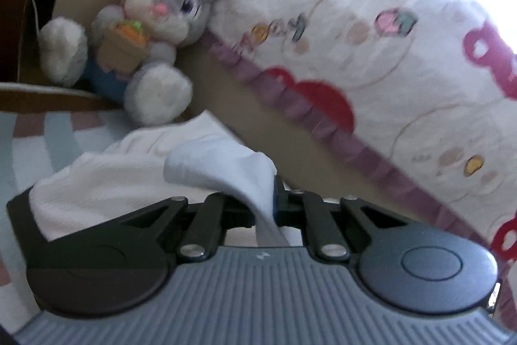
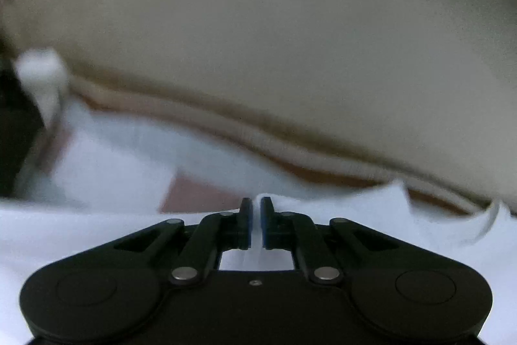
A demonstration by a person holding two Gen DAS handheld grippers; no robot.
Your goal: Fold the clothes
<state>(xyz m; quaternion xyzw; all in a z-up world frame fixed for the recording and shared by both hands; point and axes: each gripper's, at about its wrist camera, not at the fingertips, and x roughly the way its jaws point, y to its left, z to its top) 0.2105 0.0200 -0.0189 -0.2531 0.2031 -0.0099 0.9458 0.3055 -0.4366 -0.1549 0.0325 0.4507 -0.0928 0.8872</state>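
A white garment (image 1: 129, 170) lies on a striped rug beside the bed. My left gripper (image 1: 265, 202) is shut on a fold of it; the cloth drapes over the left finger and hides it. In the right wrist view the white garment (image 2: 97, 235) spreads under and around my right gripper (image 2: 256, 209), which is shut on a thin edge of the cloth between its blue pads. The view is blurred.
A grey plush bunny (image 1: 142, 41) sits against the beige bed base (image 1: 245, 118). A white quilt with pink and red prints (image 1: 371, 37) hangs over the bed. The striped rug (image 1: 42, 134) lies below. The bed side (image 2: 258, 54) fills the right wrist view.
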